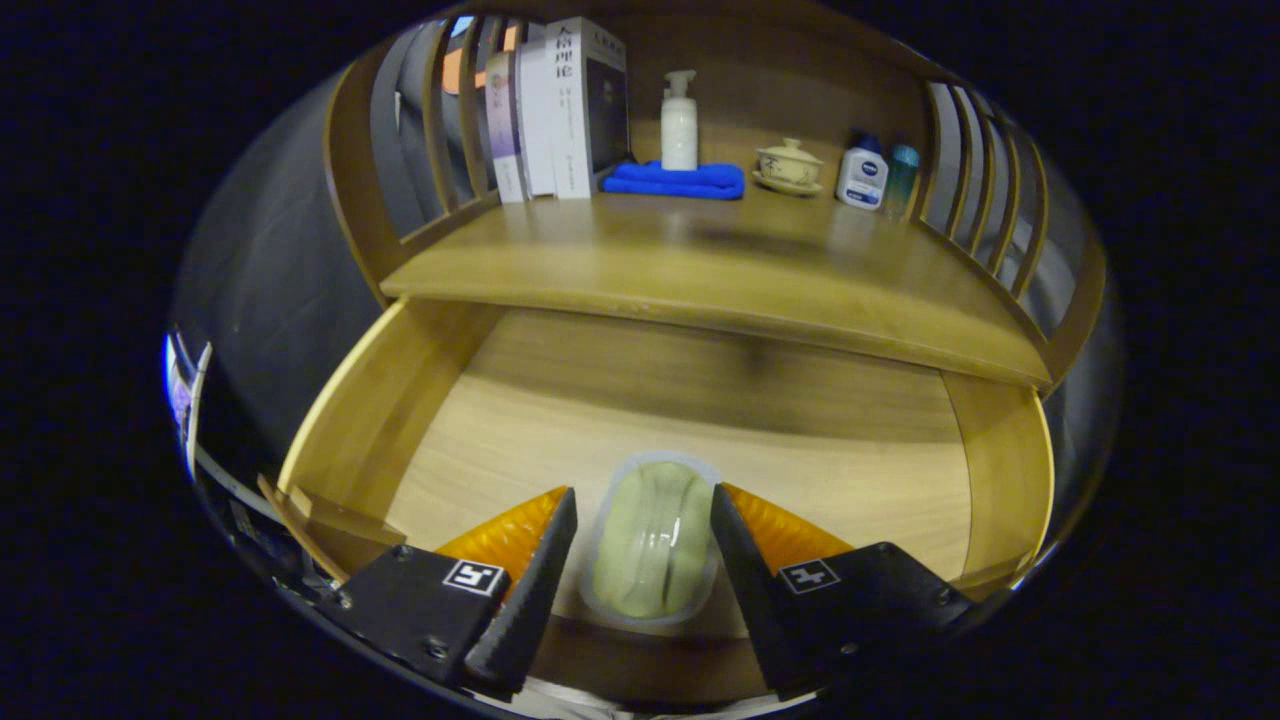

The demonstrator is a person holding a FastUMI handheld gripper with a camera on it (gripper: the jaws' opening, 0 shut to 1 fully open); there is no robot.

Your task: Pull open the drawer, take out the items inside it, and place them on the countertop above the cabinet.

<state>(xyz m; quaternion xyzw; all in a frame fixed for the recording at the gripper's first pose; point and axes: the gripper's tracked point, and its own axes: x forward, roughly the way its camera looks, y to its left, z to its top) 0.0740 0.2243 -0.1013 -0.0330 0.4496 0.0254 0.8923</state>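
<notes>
One clear plastic tub of pale green stuff (652, 545) lies in the open wooden drawer (380, 420). My tongs (643, 525) stand apart around it; I cannot tell whether they touch it.

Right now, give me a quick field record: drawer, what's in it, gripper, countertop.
drawer: pulled open, wooden floor bare apart from one item
item: clear plastic pack with a pale green filling, lying near the drawer's front
hand-held gripper: fingers open, one on each side of the pack, contact not certain
countertop: bare at its front; books, blue towel under a pump bottle, lidded cup, two small bottles along the back
task state: pack not yet lifted
</notes>
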